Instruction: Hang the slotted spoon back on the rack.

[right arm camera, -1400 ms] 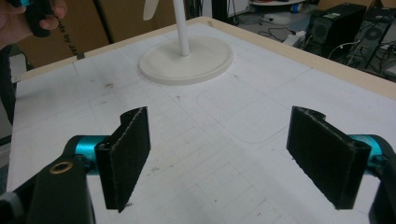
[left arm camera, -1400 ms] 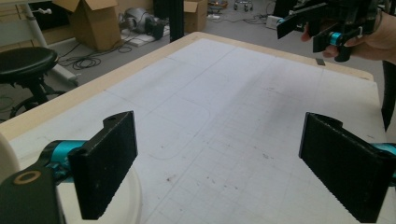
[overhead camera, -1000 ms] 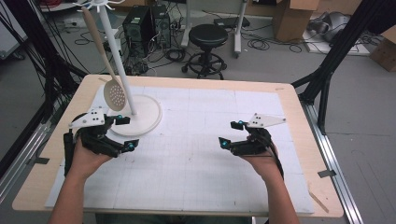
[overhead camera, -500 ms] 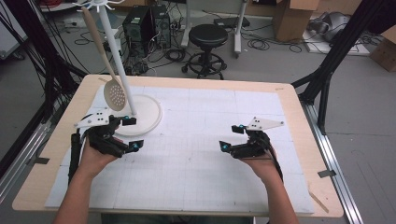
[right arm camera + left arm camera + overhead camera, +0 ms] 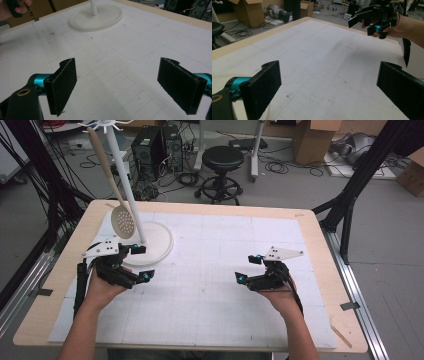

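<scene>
Skimmer (image 5: 121,221), a pale perforated spoon on a long beige handle, hangs from the white stand (image 5: 150,242) at the bench's (image 5: 210,320) far left. Since a second ago the left claw (image 5: 142,265) has drawn slightly back from the round, smooth base; the right claw (image 5: 246,270) has just spread wider. Both gape, holding nothing, so the hanging looks finished.

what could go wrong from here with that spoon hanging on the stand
1. The slotted spoon hangs from a hook on the tall, thin stand, close above the left claw. A careless lift could knock it off.
2. The left claw sits right at the stand's round base. A push on the pole might tip the whole stand.
3. Both claws are open and empty, the right claw far from the spoon, so nothing would catch a fall.
</scene>
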A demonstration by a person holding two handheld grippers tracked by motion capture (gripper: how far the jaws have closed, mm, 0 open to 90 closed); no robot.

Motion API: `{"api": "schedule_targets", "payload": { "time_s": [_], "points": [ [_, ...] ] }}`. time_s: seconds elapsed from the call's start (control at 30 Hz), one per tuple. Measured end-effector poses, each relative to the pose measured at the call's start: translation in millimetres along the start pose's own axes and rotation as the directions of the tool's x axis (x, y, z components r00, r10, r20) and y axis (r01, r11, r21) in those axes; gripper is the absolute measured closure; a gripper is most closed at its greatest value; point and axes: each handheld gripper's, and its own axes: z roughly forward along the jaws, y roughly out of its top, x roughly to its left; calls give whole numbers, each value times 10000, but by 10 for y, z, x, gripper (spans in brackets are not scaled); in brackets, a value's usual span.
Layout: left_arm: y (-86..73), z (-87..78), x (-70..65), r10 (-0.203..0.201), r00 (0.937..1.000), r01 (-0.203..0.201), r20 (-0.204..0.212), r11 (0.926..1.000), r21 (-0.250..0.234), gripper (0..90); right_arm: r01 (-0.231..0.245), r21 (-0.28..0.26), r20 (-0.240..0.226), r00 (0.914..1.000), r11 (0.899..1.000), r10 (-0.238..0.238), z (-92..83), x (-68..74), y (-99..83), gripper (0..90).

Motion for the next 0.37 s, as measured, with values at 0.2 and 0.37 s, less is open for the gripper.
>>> {"api": "schedule_targets", "payload": {
  "time_s": [0.2,0.37],
  "points": [
    [3,-6,-4,26,10000,-26,-79,10000,-22,62,-8,-9,-10,10000,10000,8,1,-9,-1,153],
    [2,-2,-7,20,9999,-20,-102,10000,26,62,-11,-26,-5,10000,10000,11,-5,-8,0,153]
  ]
}}
